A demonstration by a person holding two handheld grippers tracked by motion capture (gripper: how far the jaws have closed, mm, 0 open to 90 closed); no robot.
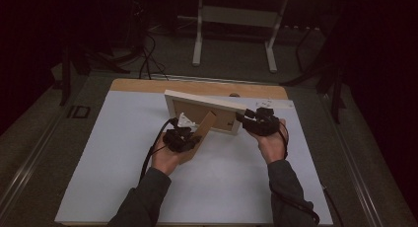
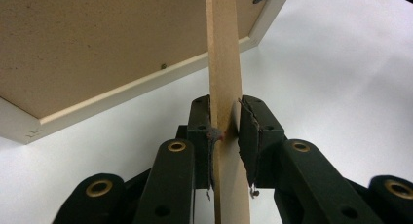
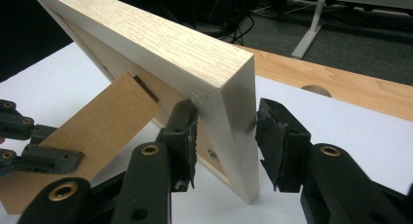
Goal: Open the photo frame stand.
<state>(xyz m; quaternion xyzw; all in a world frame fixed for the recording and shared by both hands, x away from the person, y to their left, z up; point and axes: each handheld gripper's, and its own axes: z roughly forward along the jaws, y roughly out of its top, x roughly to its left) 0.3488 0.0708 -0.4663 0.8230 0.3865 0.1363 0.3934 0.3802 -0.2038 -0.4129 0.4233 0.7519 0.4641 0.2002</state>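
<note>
A pale wooden picture frame stands upright on the white table top, with its brown back toward me. Its brown easel stand swings out from the back toward the near left. My left gripper is shut on that stand; in the left gripper view both pads pinch the thin board edge-on below the frame's back. My right gripper is shut on the frame's right side. In the right gripper view the jaws straddle the corner of the frame, with the stand and left gripper beyond.
A bare wooden strip with a round hole runs along the table's far edge. Behind it are white desk legs and floor cables. White surface lies open in front of and beside the frame.
</note>
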